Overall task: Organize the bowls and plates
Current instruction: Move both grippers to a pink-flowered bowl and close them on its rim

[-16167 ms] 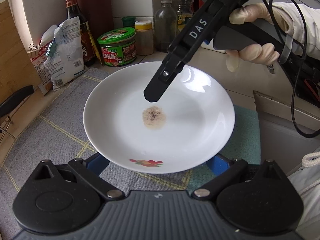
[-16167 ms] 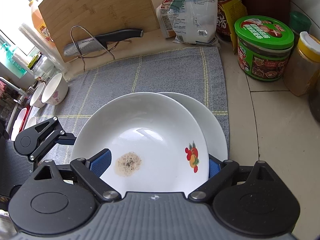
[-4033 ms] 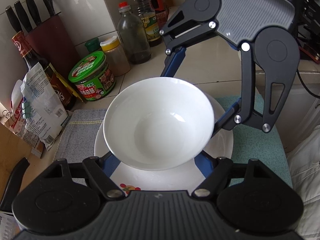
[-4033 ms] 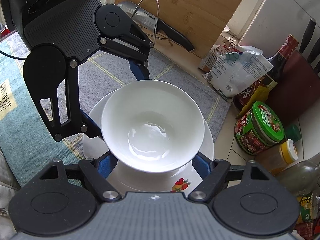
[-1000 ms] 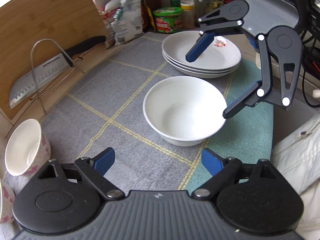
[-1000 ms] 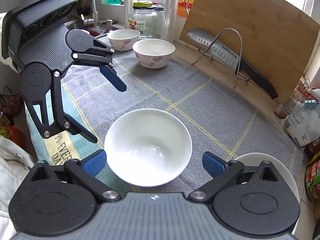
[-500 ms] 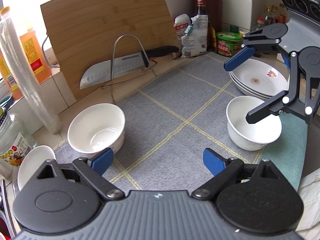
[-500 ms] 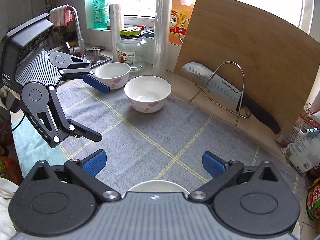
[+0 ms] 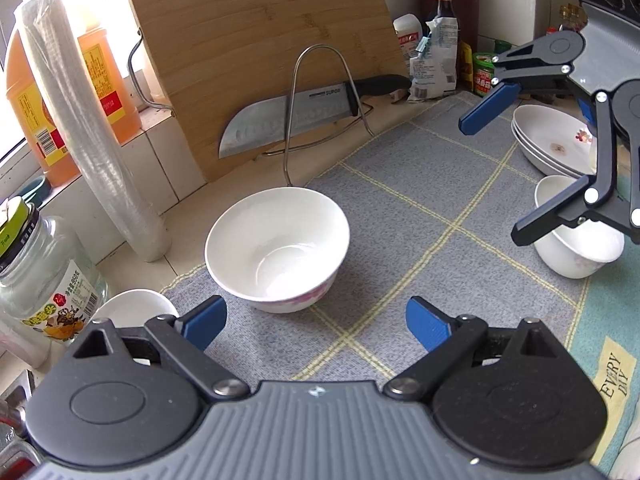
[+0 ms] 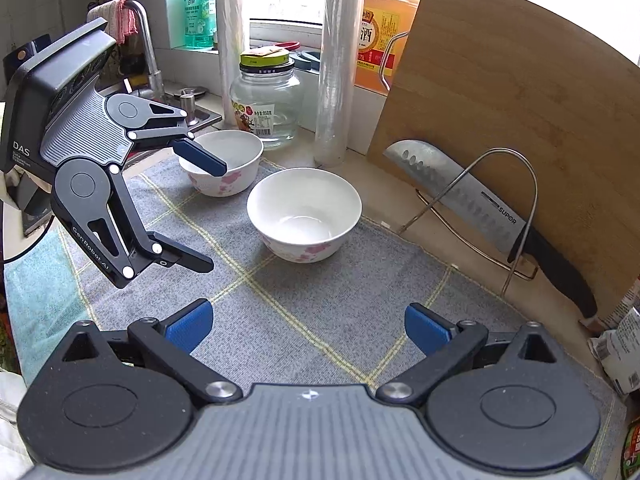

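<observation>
A white bowl with pink flowers (image 9: pixel 276 254) stands on the grey mat just ahead of my open, empty left gripper (image 9: pixel 316 322); it also shows in the right wrist view (image 10: pixel 304 214). A second flowered bowl (image 10: pixel 222 162) stands behind it near the sink, partly hidden by the left gripper (image 10: pixel 202 212). A plain white bowl (image 9: pixel 576 236) stands at the right, next to a stack of white plates (image 9: pixel 552 140). My right gripper (image 10: pixel 308 326) is open and empty above the mat; in the left wrist view it (image 9: pixel 504 172) hangs over the plain bowl.
A wooden cutting board (image 9: pixel 260 48) leans at the back with a knife (image 9: pixel 304 110) on a wire stand. A roll of film (image 9: pixel 92 128), a glass jar (image 10: pixel 270 104), oil bottle (image 9: pixel 96 80), sauce bottles and packets (image 9: pixel 434 60) line the counter. A sink tap (image 10: pixel 146 44) is at left.
Both grippers have swung left, away from the plain bowl and plates. The flowered bowl now sits closer in front of my left gripper. Both stay open.
</observation>
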